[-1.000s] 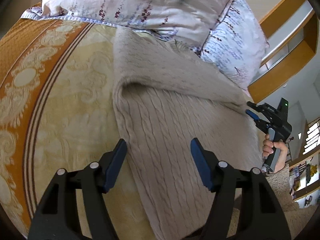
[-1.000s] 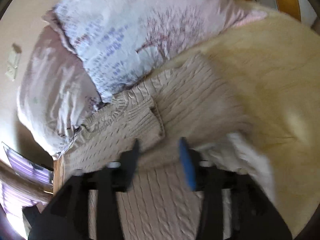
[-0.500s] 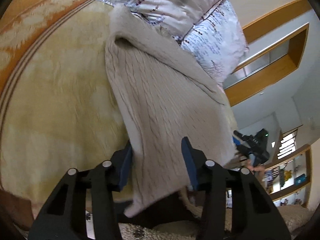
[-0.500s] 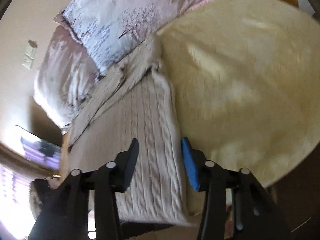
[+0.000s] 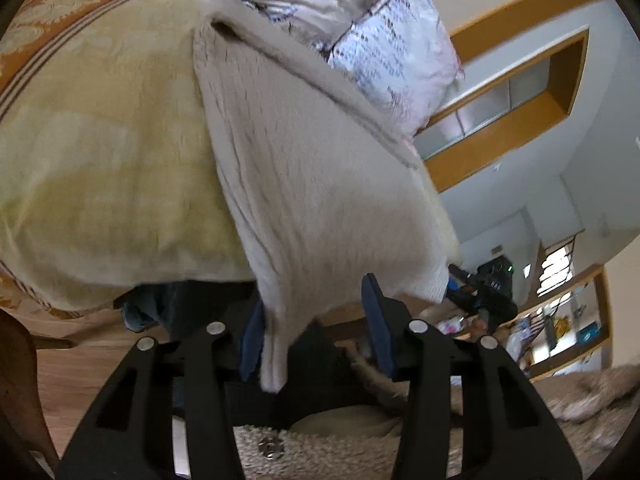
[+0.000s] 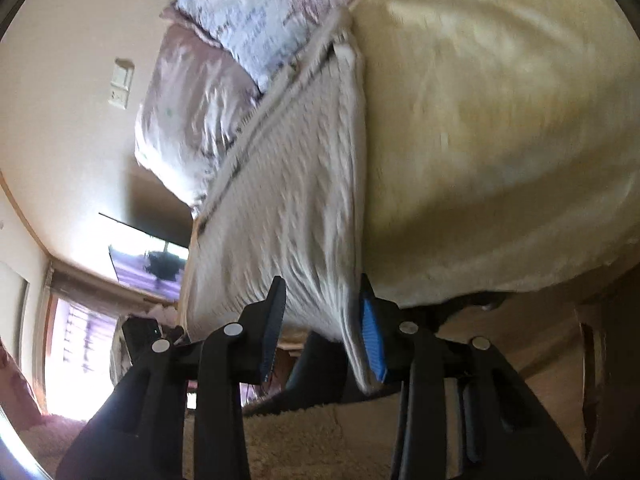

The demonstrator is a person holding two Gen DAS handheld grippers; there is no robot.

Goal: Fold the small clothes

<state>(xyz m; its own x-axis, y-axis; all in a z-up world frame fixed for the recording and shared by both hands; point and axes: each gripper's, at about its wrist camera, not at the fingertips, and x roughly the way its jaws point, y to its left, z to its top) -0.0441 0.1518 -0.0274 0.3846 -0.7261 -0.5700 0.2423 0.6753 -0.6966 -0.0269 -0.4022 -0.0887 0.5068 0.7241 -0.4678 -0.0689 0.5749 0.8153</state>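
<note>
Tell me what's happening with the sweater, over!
Both grippers, left and right, open, straddling the sweater hem corners. Sweater hangs over the bed edge. Nothing blocking.

The sweater [image 5: 312, 184] lies lengthwise on the bedspread [image 5: 100, 152], its far end against the pillows [image 5: 360, 12] at the head of the bed and its near hem hanging past the bed's near edge. The left gripper [image 5: 316, 328] sits at the hem's left corner and the right gripper [image 6: 320, 332] at its right corner, hem cloth between each pair of fingers. A shaggy rug [image 6: 320, 440] lies on the floor below both grippers.
</note>
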